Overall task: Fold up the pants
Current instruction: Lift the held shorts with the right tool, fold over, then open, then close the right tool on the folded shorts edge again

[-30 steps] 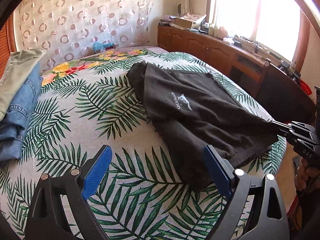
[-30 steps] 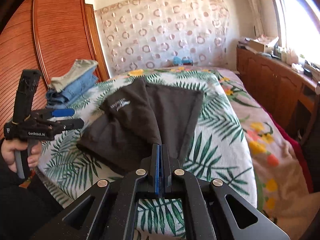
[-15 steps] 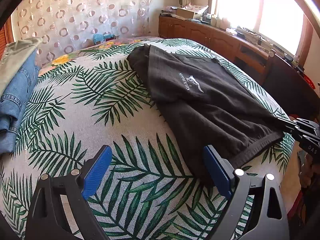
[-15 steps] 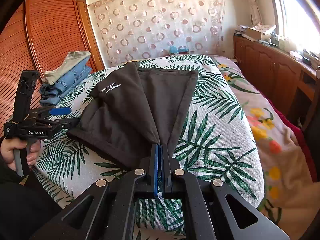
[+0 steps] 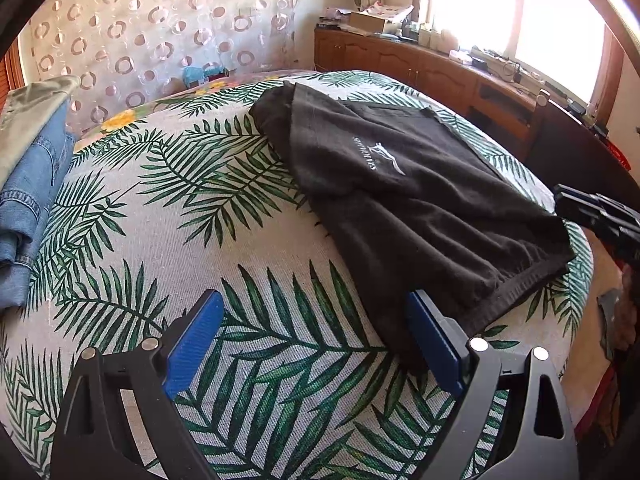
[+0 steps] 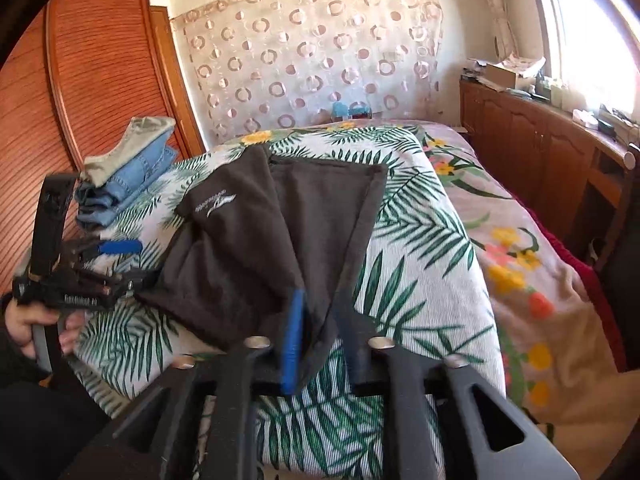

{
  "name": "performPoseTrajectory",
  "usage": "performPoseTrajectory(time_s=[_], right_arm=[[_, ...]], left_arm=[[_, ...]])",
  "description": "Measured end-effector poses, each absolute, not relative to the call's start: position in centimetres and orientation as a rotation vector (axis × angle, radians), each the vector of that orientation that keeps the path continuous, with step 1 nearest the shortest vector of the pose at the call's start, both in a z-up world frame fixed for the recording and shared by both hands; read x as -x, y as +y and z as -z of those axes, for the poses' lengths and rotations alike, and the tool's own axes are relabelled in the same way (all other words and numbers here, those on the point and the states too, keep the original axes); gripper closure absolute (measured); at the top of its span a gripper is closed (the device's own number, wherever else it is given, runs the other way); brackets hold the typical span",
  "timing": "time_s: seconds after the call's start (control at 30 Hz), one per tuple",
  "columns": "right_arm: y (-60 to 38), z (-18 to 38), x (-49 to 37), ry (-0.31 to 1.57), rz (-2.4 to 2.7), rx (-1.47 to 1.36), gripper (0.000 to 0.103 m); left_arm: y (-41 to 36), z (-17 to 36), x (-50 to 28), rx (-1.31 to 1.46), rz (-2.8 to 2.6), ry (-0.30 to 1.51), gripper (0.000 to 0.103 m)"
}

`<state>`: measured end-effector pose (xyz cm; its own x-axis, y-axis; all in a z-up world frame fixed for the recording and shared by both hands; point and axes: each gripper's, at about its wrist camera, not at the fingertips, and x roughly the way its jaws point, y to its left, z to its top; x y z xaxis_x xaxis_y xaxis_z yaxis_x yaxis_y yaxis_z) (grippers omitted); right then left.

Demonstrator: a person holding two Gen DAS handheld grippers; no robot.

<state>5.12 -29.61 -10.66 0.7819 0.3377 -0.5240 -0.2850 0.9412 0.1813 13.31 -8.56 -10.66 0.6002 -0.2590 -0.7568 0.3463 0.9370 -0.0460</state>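
My right gripper [image 6: 316, 332] has just been opening off the black pants [image 6: 256, 248] corner, which lies loose between its jaws, so I back straight out without dragging the fold, my left gripper [image 5: 316, 340] wide apart and empty above the bed [image 5: 200, 220].

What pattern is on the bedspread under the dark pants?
Green palm fronds on white bedspread, under the pants; clearest in the left wrist view.

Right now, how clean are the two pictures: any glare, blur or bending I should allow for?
Left wrist view: sharp, but the window is blown out white, and the bed bulges. Right wrist view: the right gripper is motion-smeared, its jaws just opening around the black pants; window glare at top right.
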Motion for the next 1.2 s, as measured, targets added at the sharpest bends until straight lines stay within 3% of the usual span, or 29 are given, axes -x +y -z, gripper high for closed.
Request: performPoseTrajectory(time_s=[0.13,0.57,1.07,1.1,1.13,1.2], right_arm=[[-28.5,9.8,-6.6,0.569,-0.359,-0.087,0.065],[-19.9,7.8,-12.8,0.565,-0.524,0.042,0.064],[-14.4,10.6,-19.5,0.731,-0.600,0.215,0.065],[-14.4,10.6,-19.9,0.738,-0.597,0.225,0.070],[-13.8,10.3,-20.2,0.736,-0.592,0.230,0.084],[-14.5,10.0,-20.4,0.728,-0.612,0.193,0.091]], left_arm=[[-7.3,9.8,-13.1,-0.050,0.345,0.816,0.010],[-2.8,4.5,-10.6,0.001,0.250,0.594,0.010],[-2.2,4.5,-10.3,0.021,0.243,0.588,0.010],[-2.2,4.5,-10.3,0.019,0.242,0.588,0.010],[-2.2,4.5,-10.1,0.016,0.241,0.587,0.010],[-2.2,4.6,-10.1,0.016,0.241,0.587,0.010]])
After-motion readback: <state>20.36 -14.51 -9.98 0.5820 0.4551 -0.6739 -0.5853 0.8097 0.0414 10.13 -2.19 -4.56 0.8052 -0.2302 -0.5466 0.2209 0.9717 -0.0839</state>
